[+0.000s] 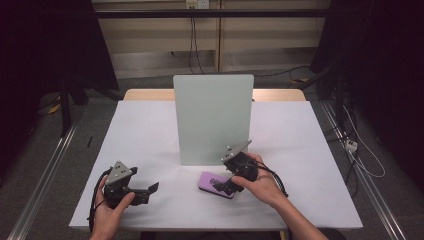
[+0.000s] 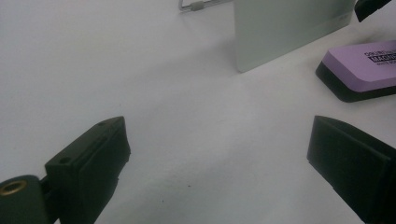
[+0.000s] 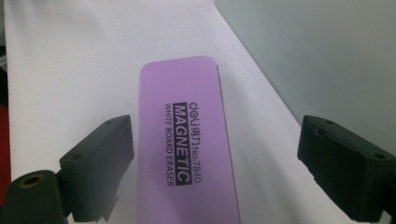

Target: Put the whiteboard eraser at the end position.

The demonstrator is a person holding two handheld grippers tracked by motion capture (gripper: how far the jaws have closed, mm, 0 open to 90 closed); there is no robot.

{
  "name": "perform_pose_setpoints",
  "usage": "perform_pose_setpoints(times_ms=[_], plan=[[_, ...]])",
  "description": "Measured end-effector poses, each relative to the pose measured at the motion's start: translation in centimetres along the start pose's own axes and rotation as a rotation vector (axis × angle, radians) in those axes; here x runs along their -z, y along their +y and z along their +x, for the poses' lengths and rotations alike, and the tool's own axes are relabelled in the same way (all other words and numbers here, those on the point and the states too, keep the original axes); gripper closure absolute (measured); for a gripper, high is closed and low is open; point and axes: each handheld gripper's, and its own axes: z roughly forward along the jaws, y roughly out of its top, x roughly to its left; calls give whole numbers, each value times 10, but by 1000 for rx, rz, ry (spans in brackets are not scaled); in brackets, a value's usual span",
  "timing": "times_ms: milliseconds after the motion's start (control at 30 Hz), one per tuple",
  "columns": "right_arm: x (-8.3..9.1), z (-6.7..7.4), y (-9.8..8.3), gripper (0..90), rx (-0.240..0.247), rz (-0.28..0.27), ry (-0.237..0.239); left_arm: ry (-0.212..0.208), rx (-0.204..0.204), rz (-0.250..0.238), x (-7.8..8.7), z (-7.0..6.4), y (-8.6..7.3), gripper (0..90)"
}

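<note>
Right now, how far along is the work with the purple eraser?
Done: the purple whiteboard eraser lies flat on the table, in front of the upright whiteboard, label up. In hand: the right gripper straddles it with jaws open, pads apparently clear of its sides. The left gripper is open over bare table. Left: whether a grasp or a withdrawal follows can't be told.

White table, two things on it

We see the table (image 1: 140, 130) across the middle of the frame; a pale green board (image 1: 213, 117) stands upright at its centre, and a purple whiteboard eraser (image 1: 212, 182) lies flat just below it, lower centre.
</note>
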Motion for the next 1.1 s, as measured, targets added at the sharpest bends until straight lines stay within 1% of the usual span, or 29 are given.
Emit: perform_pose_setpoints(times_ms=[67, 100, 133, 200, 333, 367, 400, 433, 567, 633, 667, 700, 800, 967, 1000, 1100], plan=[[1, 0, 0, 110, -12, -2, -13, 0, 3, 1, 0, 0, 0, 56], [1, -1, 0, 108, -11, -4, -15, -1, 6, -4, -1, 0, -1, 56], [1, -1, 0, 108, -17, 1, -27, 1, 1, 3, 0, 0, -1, 56], [2, -2, -1, 108, -20, -3, -37, 0, 5, 8, -1, 1, -2, 56], [5, -4, -2, 107, -43, -33, -40, -3, 0, 12, -2, 0, -1, 56], [6, -4, -2, 111, -47, -37, -48, -5, 3, 10, -2, 0, -1, 56], [7, -5, -2, 112, -58, -53, -47, -6, 0, 7, -3, -1, -1, 56], [8, -6, -2, 109, -67, -63, -45, -7, -10, 14, -2, -1, -1, 56], [11, -7, -2, 102, -76, -85, -71, -7, -9, -3, 0, -1, -1, 56], [12, -7, -3, 102, -89, -93, -96, -9, -7, 4, 1, 0, -2, 56], [13, -6, -3, 102, -100, -100, -105, -9, -5, -4, 1, 0, -2, 56], [13, -7, -3, 101, -110, -106, -110, -8, -9, 1, 2, 0, -2, 56], [15, -6, -7, 104, -144, -116, -148, -9, -10, -5, 3, 0, -1, 56], [18, -3, -11, 101, -143, -122, -179, -9, -11, 0, 3, 0, -1, 56], [19, -2, -12, 101, -141, -128, -181, -10, -8, -7, 2, -1, -1, 56], [20, -1, -14, 101, -141, -132, -189, -8, -10, -3, 2, -1, -1, 56]])
